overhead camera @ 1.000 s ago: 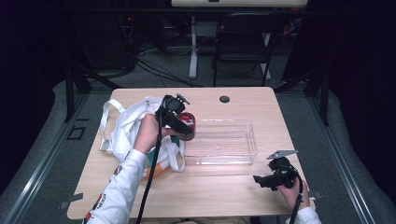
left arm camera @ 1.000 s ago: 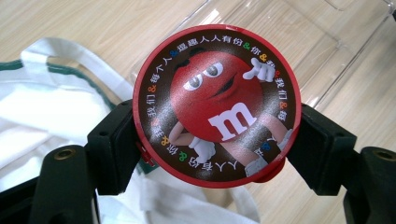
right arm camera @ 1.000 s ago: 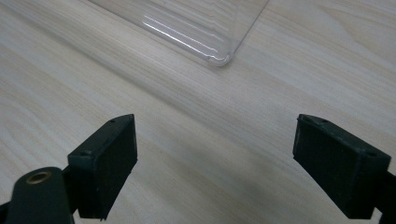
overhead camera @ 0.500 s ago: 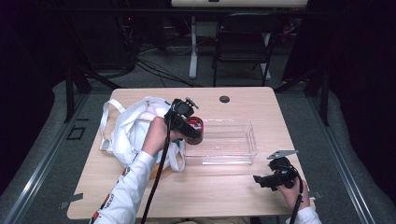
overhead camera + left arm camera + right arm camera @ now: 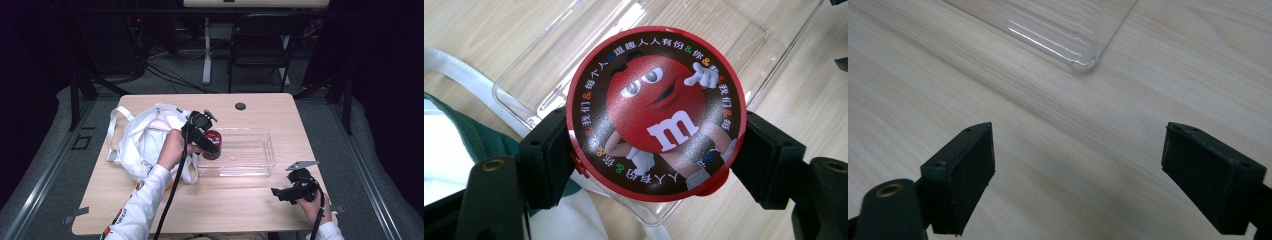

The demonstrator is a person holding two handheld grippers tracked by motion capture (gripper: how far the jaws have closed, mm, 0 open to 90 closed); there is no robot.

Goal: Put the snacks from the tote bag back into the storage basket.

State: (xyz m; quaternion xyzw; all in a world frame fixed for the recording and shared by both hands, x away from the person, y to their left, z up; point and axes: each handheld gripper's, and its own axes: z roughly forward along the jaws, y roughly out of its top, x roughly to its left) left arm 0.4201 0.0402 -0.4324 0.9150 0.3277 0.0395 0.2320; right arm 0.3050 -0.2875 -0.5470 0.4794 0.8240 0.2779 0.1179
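My left gripper [image 5: 210, 145] is shut on a round red candy tin [image 5: 655, 112] with a cartoon face on its lid; both pads press its sides. The tin [image 5: 214, 143] hangs over the left end of a clear plastic tray [image 5: 250, 155] in the middle of the table. A white cloth bag [image 5: 145, 137] with long straps lies left of the tray, under my left hand. My right gripper [image 5: 280, 192] rests near the table's front right edge, open, with bare wood between its jaws [image 5: 1078, 175]. A corner of the tray [image 5: 1083, 65] shows beyond them.
A small black disc [image 5: 240, 106] sits in the wooden table [image 5: 240, 215] near its far edge. A dark chair [image 5: 260, 45] and a white post [image 5: 206, 50] stand behind the table. Tape marks lie on the grey floor.
My left gripper has carried the tin rightward and down, from above the bag to over the tray's left end. The right gripper has stayed put.
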